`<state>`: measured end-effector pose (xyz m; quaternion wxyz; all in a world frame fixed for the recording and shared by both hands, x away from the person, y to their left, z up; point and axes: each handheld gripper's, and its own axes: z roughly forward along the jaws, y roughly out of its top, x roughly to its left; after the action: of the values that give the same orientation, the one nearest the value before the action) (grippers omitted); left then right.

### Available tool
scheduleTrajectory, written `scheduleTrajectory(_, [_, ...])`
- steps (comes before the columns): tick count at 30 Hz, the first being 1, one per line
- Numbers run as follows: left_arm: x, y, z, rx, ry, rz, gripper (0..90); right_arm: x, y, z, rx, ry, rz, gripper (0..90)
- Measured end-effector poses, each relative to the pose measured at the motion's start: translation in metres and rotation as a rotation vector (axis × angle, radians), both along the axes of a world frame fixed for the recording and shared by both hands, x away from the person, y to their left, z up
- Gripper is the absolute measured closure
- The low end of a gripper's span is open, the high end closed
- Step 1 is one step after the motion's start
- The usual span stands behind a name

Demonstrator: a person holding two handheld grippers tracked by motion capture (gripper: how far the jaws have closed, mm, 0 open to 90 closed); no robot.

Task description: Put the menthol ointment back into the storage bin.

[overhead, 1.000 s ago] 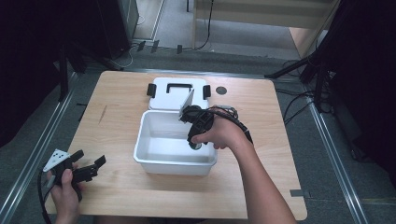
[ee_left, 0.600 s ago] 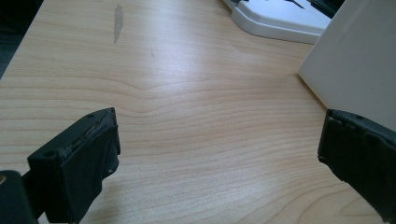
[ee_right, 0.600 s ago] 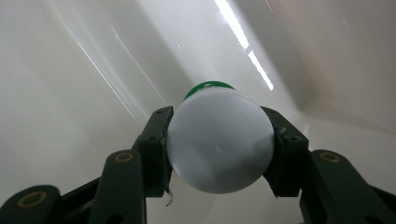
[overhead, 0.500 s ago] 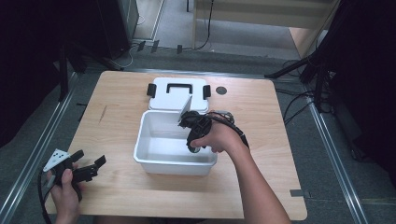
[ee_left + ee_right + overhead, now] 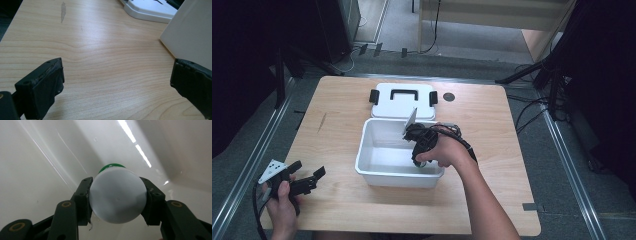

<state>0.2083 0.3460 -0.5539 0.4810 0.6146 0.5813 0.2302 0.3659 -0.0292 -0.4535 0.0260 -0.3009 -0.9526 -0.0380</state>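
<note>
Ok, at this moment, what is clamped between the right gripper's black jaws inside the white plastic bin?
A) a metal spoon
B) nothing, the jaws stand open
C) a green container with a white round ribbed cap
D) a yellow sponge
C: in the right gripper view the right gripper presses both pads on the white round ribbed cap of a green container, inside the white plastic bin.

White bin [image 5: 377, 172] walls hem the right tool [image 5: 117, 202]; tabletop [image 5: 337, 210] beside lies open.
</note>
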Motion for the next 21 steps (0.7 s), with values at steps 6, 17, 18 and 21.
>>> scheduleTrajectory(6, [0.0,0.0,0.0,0.001,0.001,-0.001,0.0,-0.001,0.002,-0.006,-0.011,-0.001,0.026,51.5])
scheduleTrajectory(17, [0.0,0.0,0.0,0.0,0.002,-0.002,0.0,-0.003,0.007,-0.014,-0.065,0.004,0.059,51.5])
scheduleTrajectory(18, [0.0,0.0,0.0,0.0,0.002,-0.002,0.0,-0.003,0.007,-0.014,-0.065,0.004,0.059,51.5])
scheduleTrajectory(21, [0.0,0.0,0.0,0.0,0.002,-0.002,0.0,-0.003,0.008,-0.016,-0.103,0.011,0.062,51.5])
